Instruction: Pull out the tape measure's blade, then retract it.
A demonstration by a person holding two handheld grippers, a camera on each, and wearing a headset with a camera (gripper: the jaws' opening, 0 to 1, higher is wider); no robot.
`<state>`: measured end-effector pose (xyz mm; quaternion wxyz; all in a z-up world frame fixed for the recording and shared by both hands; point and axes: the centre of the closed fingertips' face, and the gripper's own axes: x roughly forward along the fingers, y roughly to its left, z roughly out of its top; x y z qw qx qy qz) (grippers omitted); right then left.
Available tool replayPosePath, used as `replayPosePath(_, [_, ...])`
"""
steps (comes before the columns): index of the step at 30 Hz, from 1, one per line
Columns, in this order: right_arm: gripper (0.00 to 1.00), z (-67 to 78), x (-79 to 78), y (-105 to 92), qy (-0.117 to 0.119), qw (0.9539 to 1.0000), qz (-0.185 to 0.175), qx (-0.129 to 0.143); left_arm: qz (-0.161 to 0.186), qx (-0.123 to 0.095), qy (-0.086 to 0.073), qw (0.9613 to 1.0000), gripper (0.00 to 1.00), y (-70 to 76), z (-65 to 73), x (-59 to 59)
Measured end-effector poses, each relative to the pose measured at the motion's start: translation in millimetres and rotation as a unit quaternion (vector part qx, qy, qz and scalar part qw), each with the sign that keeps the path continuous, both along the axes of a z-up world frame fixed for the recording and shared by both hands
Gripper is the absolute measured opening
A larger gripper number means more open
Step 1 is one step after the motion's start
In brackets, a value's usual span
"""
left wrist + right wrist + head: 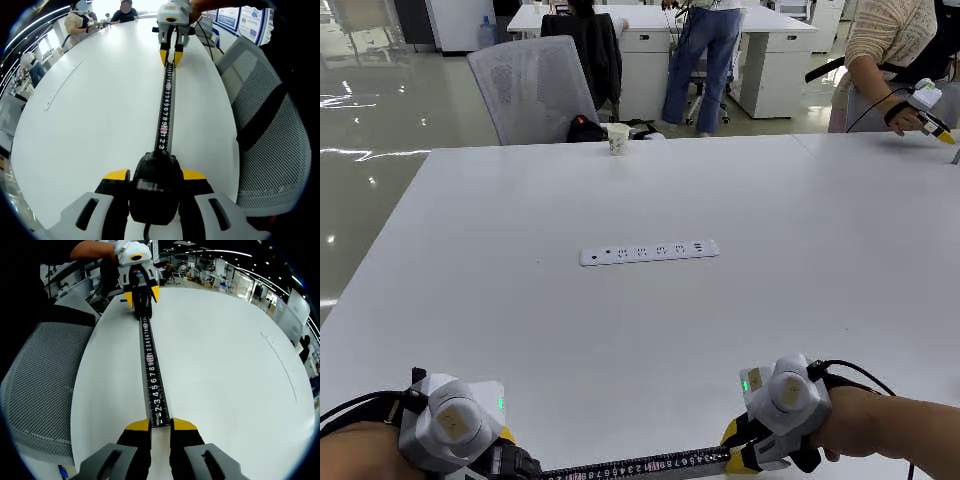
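Left gripper (156, 175) has its jaws clamped on the black case (156, 192), at the near left edge of the table (520, 300). The blade (165, 107) is pulled out and stretched straight along the near edge, over to the right gripper (160, 424), whose jaws are squeezed together on the blade's tip. A power strip (649, 252) lies mid-table, well apart from the tape.

a white power strip (649, 252) lies at the middle of the worktop (800, 200). a paper cup (618, 138) stands upright by the far edge, a grey mesh chair (532, 88) just behind it. a person (890, 60) leans at the far right corner.
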<state>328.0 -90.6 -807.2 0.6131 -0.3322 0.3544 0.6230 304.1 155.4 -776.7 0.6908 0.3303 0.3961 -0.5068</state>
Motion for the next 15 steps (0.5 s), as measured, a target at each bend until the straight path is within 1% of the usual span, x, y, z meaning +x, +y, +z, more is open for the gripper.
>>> replayPosePath(10, [0.1, 0.0, -0.1, 0.2, 0.0, 1.0, -0.002, 0.002, 0.005, -0.003, 0.0, 1.0, 0.32, -0.4, -0.1, 0.4])
replayPosePath(13, [0.11, -0.1, -0.2, 0.5, -0.002, 1.0, 0.002, -0.001, 0.006, 0.0, 0.001, 1.0, 0.33, -0.6, -0.3, 0.5])
replayPosePath(15, [0.11, -0.3, -0.1, 0.7, -0.002, 1.0, 0.003, -0.002, 0.009, -0.001, 0.002, 1.0, 0.33, -0.8, -0.1, 0.6])
